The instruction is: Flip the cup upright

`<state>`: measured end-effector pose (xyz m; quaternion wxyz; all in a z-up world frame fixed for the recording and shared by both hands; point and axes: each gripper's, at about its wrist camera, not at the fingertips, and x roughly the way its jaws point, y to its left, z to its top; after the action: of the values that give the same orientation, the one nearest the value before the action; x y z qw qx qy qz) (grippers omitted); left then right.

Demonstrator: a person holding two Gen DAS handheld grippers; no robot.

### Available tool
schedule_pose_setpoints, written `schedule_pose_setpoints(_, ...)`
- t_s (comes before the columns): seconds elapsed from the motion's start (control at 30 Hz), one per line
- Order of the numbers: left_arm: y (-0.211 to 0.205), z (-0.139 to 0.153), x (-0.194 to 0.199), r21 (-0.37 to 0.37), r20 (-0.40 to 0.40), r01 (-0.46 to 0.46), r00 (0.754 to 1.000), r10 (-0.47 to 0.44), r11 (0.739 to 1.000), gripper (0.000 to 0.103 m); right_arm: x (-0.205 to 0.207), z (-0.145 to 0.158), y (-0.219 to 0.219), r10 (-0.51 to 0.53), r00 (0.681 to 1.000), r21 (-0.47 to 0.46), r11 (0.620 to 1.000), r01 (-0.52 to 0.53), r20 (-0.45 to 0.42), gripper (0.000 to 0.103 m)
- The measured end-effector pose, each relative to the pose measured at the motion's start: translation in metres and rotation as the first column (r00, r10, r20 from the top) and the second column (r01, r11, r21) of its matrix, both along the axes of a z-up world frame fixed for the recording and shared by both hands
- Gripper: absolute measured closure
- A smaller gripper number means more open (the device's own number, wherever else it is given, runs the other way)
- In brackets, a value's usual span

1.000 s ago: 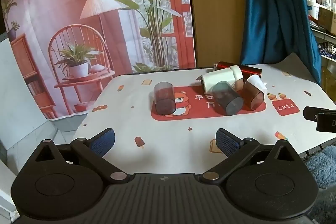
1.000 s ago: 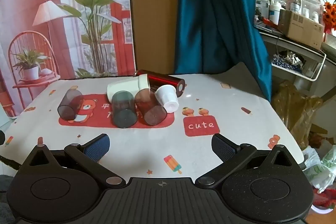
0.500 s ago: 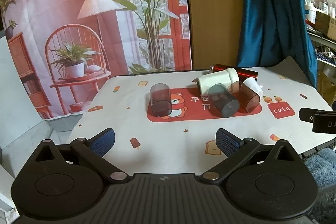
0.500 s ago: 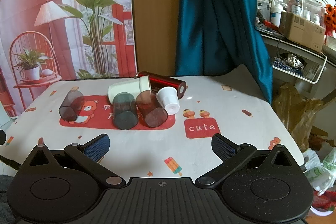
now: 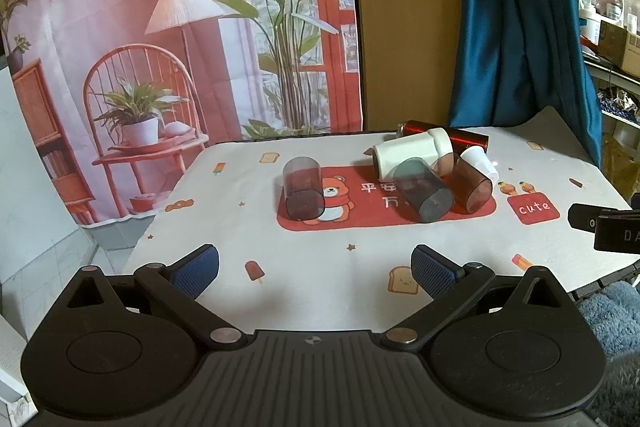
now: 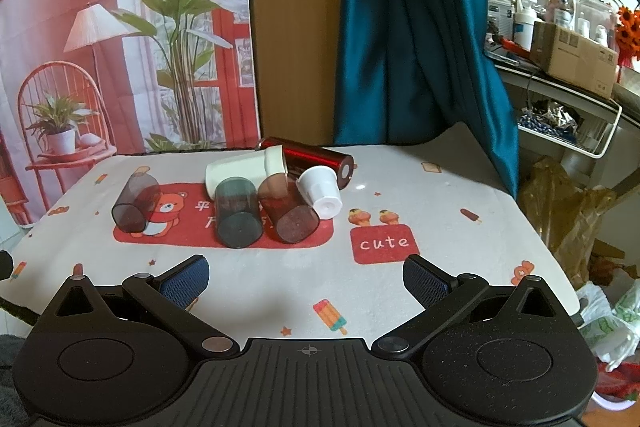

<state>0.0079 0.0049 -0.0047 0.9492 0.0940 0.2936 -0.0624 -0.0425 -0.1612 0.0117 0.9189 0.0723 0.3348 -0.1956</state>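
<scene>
On the red bear panel of the printed tablecloth, left of the cluster, lies the lone smoky-brown translucent cup (image 5: 303, 193), on its side and well apart from the rest. Its closed base faces the cameras, its open mouth points toward the backdrop. Which cup the task means is not given; this isolated one looks the easiest candidate.

Handling, judged: thin plastic, light, fairly stiff but able to flex under hard squeeze. Smooth wall, likely slick, and round, so it may roll on the cloth if nudged from one side. Best hold looks to be across the body near the middle, fingers on opposite walls, then rotate until the mouth faces up. A rim pinch seems less secure.

Looks: plain cylinder with slight taper, tinted see-through, no handle, bear print showing through the wall.

Neighbours, going outward: grey-tinted cup (image 6: 237, 214) and amber-brown cup (image 6: 289, 210), both on their sides, touching each other. Small white cup (image 6: 321, 191) leans against the amber one. Behind them a cream cup (image 6: 244, 173) lies flat, and a glossy red cylinder (image 6: 316, 158) lies at the back. A grab in that pile risks knocking others.

Left gripper (image 5: 314, 266): fingers spread wide, nothing between them, hanging over the near table (image 5: 440, 239) edge short of the cups. Right gripper (image 6: 305, 278): fingers likewise wide and empty, near edge, roughly facing the cluster.

Beyond the table: printed room backdrop (image 5: 168, 27), blue curtain (image 6: 412, 27), cluttered shelf at right.
</scene>
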Motion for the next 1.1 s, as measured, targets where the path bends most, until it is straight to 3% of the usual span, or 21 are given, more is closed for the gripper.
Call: schedule_pose_setpoints(1.1,0.0022,-0.0022,0.0006,-0.007,-0.014,-0.001,1.000,0.001,1.000,0.000,-0.0013,-0.0011,0.0014,-0.001,1.000,0.007,1.000,0.001,0.003,0.000)
